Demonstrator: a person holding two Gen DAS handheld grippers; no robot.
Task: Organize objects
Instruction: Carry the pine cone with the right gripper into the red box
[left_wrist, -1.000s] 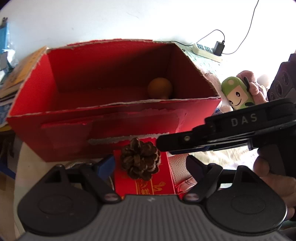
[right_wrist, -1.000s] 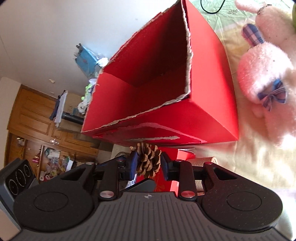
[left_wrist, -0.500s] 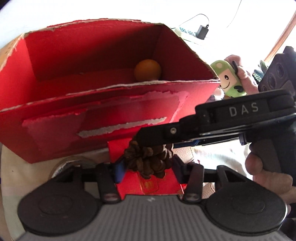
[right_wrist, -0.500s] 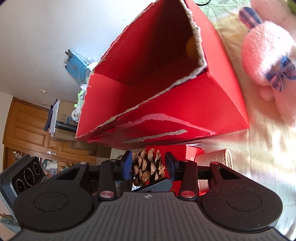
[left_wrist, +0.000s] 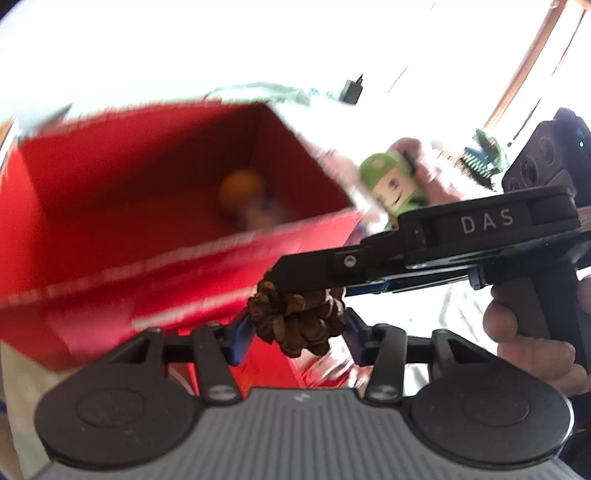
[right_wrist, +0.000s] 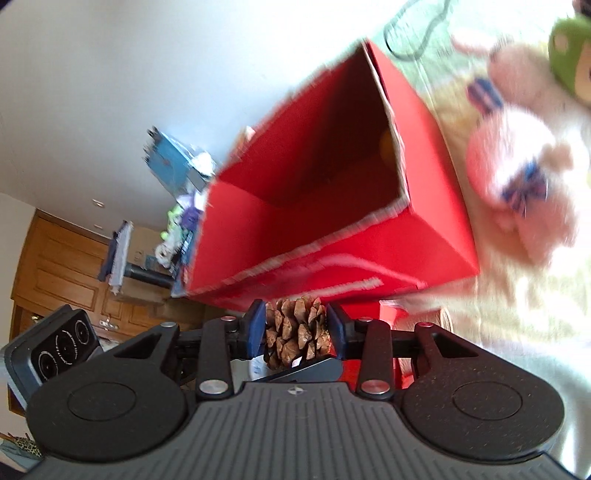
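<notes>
A brown pine cone (left_wrist: 295, 325) hangs in the air just in front of the red cardboard box (left_wrist: 110, 266), about level with its lower front wall. My left gripper (left_wrist: 295, 332) is shut on it, blue pads pressed on both sides. My right gripper (right_wrist: 295, 328) reaches in from the right. Its jaws are closing, and its pads touch the pine cone (right_wrist: 295, 332) on either side. An orange ball (left_wrist: 240, 188) lies inside the box, which is open at the top (right_wrist: 424, 229). The picture is blurred.
A red packet (left_wrist: 273, 369) lies under the cone. A green toy figure (left_wrist: 391, 181) and a pink plush rabbit (right_wrist: 517, 177) sit right of the box on a pale cloth. A charger and cable (left_wrist: 352, 92) lie behind. Cluttered shelves (right_wrist: 173, 177) stand left of the box.
The left gripper, open around the cone a second ago, has shut on it. The right jaws widened, then narrowed again. Both grippers have lifted the cone off the red packet.
</notes>
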